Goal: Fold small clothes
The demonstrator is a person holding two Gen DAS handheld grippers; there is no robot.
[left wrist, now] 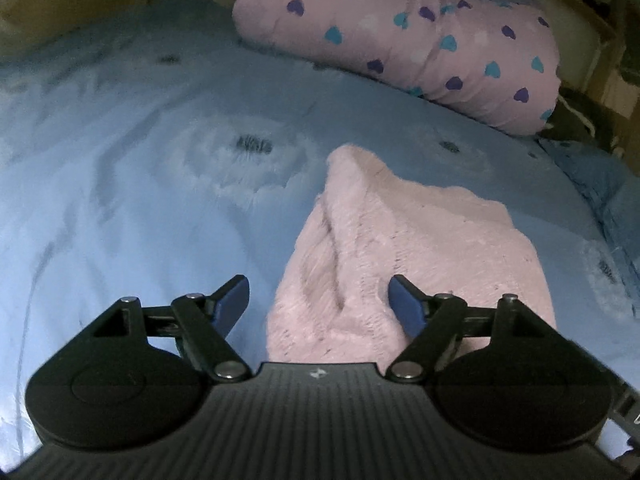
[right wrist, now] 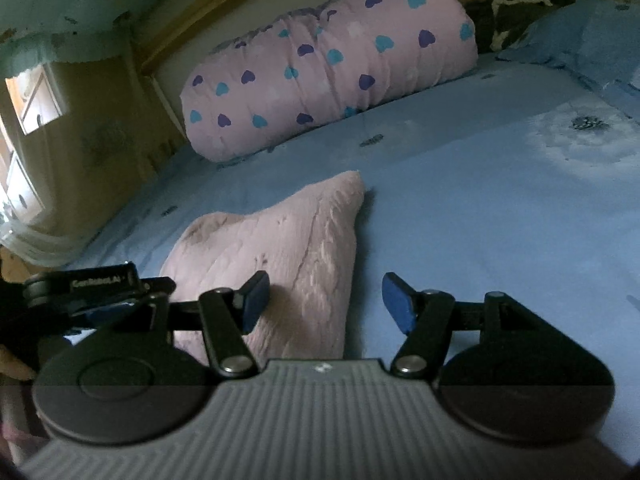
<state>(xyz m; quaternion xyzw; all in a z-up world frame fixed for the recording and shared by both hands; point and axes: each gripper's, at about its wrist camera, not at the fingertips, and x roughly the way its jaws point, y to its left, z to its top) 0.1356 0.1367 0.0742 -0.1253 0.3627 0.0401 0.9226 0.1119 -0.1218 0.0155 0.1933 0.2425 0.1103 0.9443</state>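
— While both of my tools tilt down toward the bed, how do they sit?

— My left gripper angles down over the blue sheet, jaws spread wide and released, nothing pinched between the blue pads. My right gripper leans lower and flatter, jaws also parted and gripping nothing.

— And the pink garment?

— From the left wrist it lies folded on the sheet, running from the gap between my jaws out toward 12 o'clock, with a peaked corner at the far end. Most of its bulk sits toward 1 o'clock, passing under my right-hand pad; whether that pad touches the cloth I cannot tell.

— From the right wrist?

— The same garment lies at 11 o'clock, its near edge behind my left-hand pad; bare sheet fills most of the gap between the jaws. At 9 o'clock the other gripper's black body shows.

— Anything beyond?

— A pink heart-print bolster lies at 12 to 1 o'clock, well apart from the garment.
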